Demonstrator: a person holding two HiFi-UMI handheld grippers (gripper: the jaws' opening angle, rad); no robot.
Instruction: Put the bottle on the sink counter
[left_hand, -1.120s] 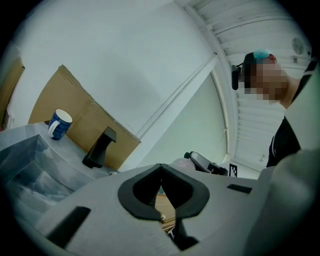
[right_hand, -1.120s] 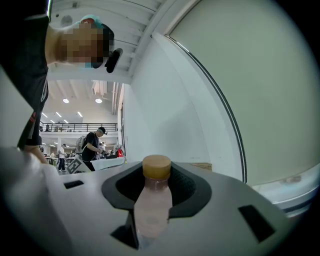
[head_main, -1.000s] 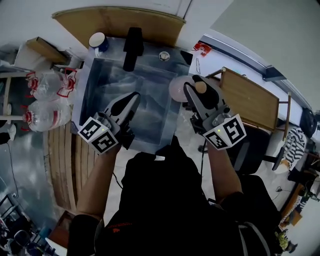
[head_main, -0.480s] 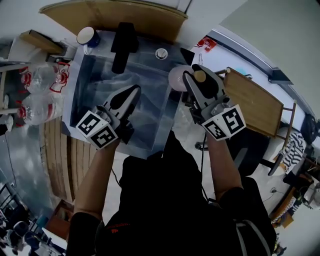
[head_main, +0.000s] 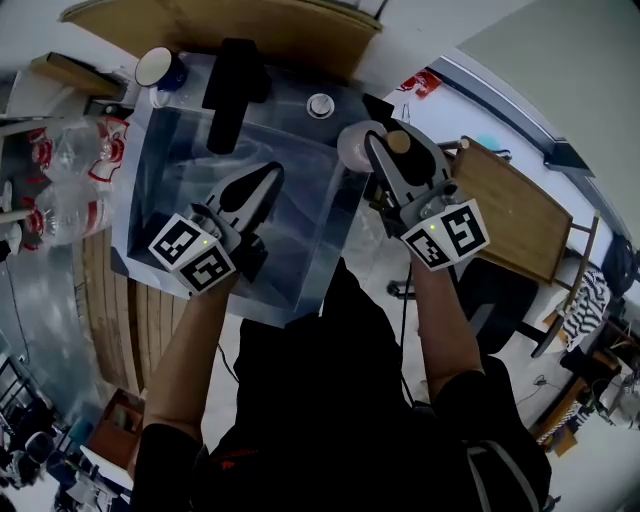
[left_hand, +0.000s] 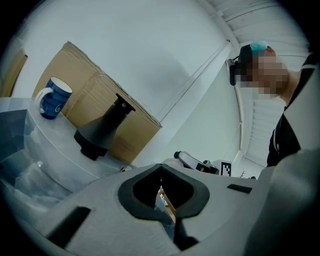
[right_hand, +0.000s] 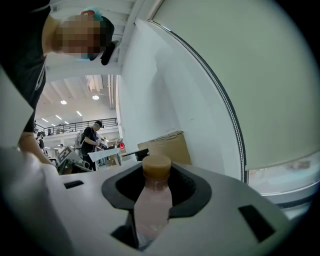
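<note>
A small bottle (right_hand: 151, 210) of pale pink liquid with a tan cap (head_main: 400, 144) is clamped in my right gripper (head_main: 398, 160), cap pointing away beyond the jaws. In the head view this gripper hovers over the right rim of the steel sink (head_main: 338, 225). My left gripper (head_main: 262, 188) hangs over the basin, shut with nothing in it; in the left gripper view its fingers (left_hand: 150, 217) meet at a thin slit. The counter strip behind the basin holds a black faucet (head_main: 229, 90) and a blue mug (head_main: 160, 68).
A pale round object (head_main: 353, 148) sits just left of the bottle cap. A small round metal fitting (head_main: 320, 103) lies on the back counter. Large water jugs (head_main: 72, 180) stand left of the sink, cardboard (head_main: 230, 28) behind it, a wooden table (head_main: 510, 210) to the right.
The head view has swung, so the sink sits lower-left in the frame. Both grippers keep nearly the same place over the sink, and the right one still grips the bottle.
</note>
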